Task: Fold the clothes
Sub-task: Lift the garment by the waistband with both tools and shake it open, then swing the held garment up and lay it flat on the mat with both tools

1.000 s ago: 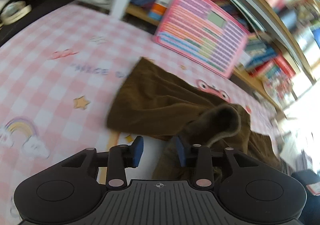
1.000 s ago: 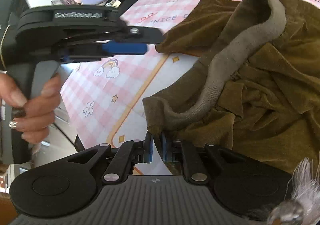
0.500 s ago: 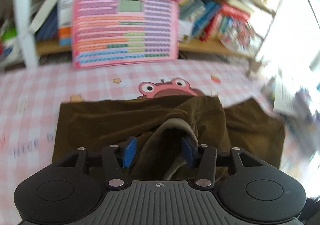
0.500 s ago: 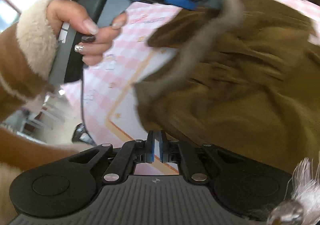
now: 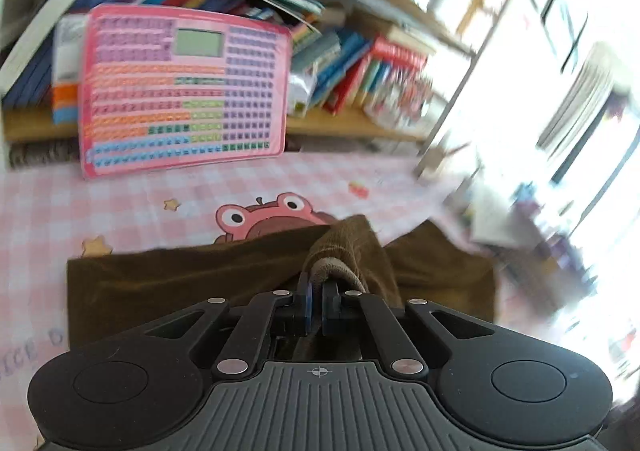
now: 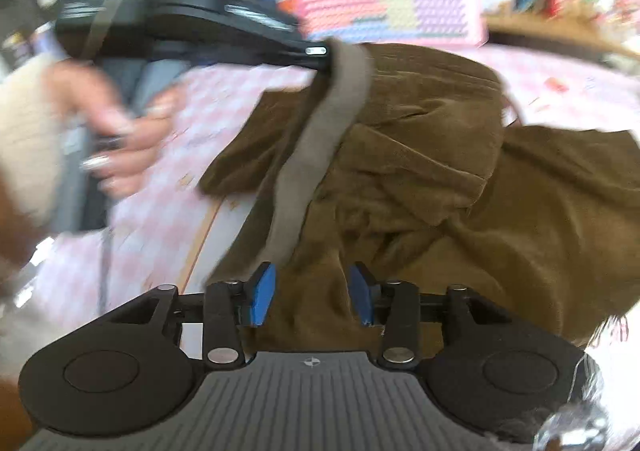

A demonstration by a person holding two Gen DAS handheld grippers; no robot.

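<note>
Left gripper (image 5: 316, 301) pinching grey waistband (image 6: 320, 139) of brown trousers (image 6: 440, 187), right gripper (image 6: 312, 293) at six o'clock, jaws opening, cloth between, pink checked tablecloth (image 5: 120, 195)

Pink checked tablecloth (image 5: 280, 179) with cartoon prints, wooden bookshelf (image 5: 352, 123) full of books behind, pink keyboard toy (image 5: 184, 91) leaning, bright window (image 5: 580, 91) at right

Brown garment (image 6: 420, 179), crumpled (grey band, perhaps waistband)
</note>
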